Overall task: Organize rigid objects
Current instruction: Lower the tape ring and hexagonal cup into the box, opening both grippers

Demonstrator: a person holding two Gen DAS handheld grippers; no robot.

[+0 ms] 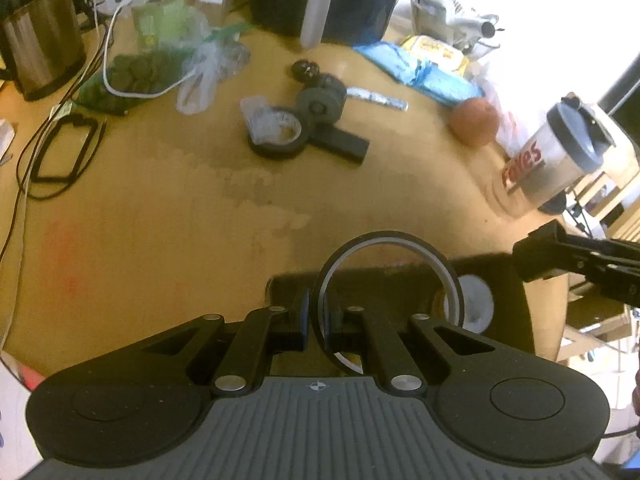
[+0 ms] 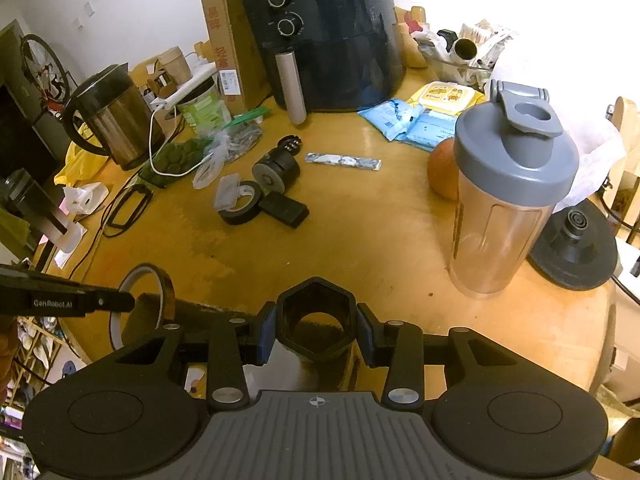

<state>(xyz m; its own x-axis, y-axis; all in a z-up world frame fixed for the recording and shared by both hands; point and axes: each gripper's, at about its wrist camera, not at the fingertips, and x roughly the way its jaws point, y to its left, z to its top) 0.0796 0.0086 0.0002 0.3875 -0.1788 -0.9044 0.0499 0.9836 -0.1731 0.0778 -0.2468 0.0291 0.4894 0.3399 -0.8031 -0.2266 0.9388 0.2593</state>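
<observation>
My left gripper [image 1: 319, 316] is shut on the rim of a thin amber tape ring [image 1: 386, 238], which stands upright above a black box [image 1: 508, 280] at the table's near edge. In the right wrist view the same ring [image 2: 168, 284] hangs from the left gripper [image 2: 130, 300] at the left. My right gripper [image 2: 317, 332] is shut on a black hexagonal tube piece [image 2: 320, 350], held over the near edge beside the box [image 2: 208, 314]. Farther back on the table lie a black tape roll [image 2: 240, 204], a black block [image 2: 284, 210] and a grey wheel [image 2: 274, 174].
A shaker bottle [image 2: 504, 200] with a grey lid stands at the right, an orange [image 2: 442, 172] behind it. An air fryer [image 2: 328, 40], a kettle [image 2: 108, 120], bags and cables crowd the back and left. A kettle base [image 2: 572, 248] sits far right.
</observation>
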